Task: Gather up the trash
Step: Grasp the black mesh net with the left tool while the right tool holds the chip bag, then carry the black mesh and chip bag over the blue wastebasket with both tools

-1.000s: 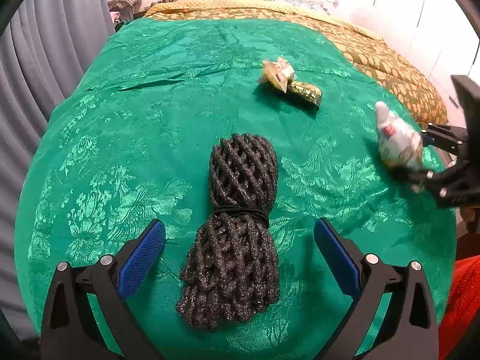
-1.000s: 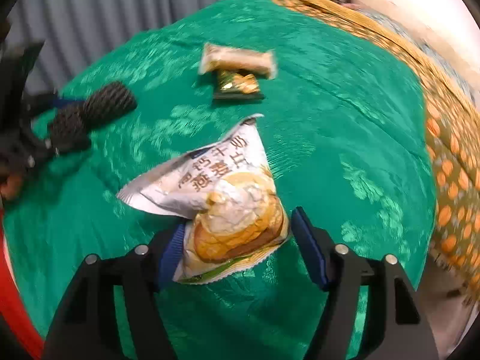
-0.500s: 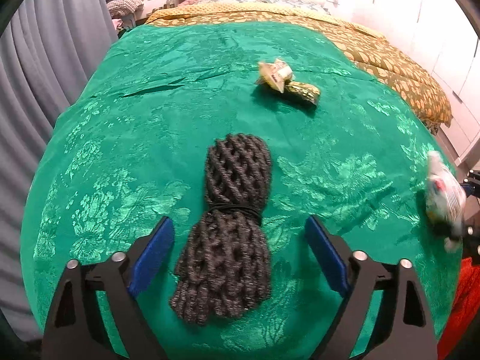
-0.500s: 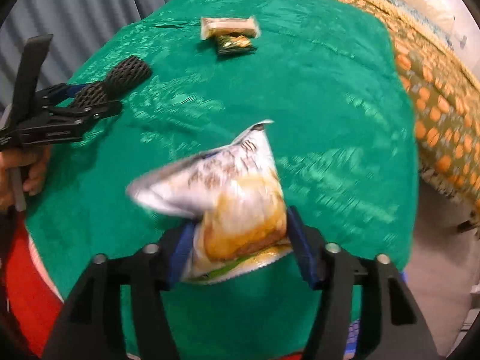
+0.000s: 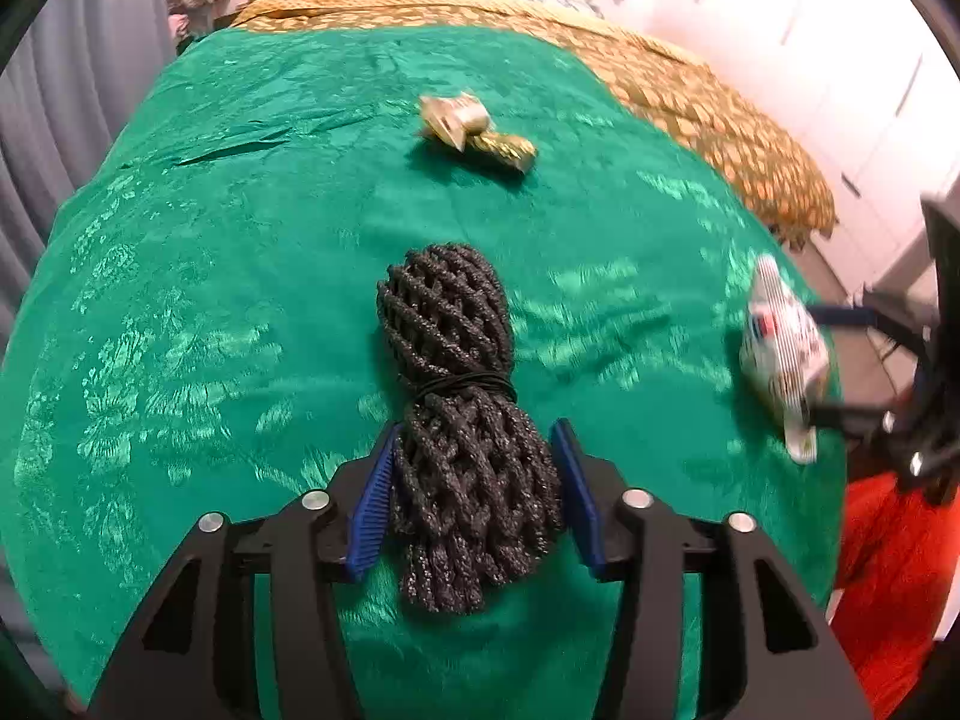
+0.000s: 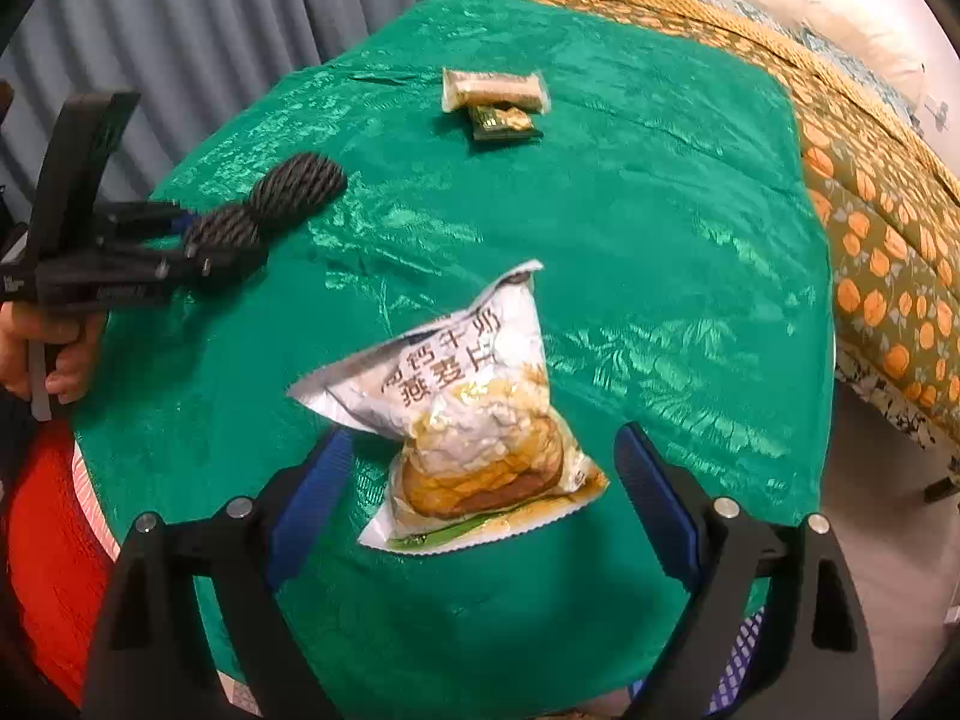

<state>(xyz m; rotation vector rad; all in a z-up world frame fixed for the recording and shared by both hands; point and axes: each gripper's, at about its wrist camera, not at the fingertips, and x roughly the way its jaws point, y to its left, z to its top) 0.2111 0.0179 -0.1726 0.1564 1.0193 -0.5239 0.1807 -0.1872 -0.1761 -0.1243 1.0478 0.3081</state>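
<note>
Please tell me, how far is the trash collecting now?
Done: nothing visibly collected yet. In hand: the left hand-held gripper has just been closing on the black mesh bundle; the right hand-held gripper has just been opening, the snack bag loose between its jaws. Left: two small wrappers on the green cover.

Left gripper (image 5: 474,480): tilted steeply down, jaws just closing, pads against a net bundle (image 5: 462,414).
Right gripper (image 6: 480,480): tilted down, jaws just opening, wide, pads clear of a wrapper (image 6: 474,420).
</note>
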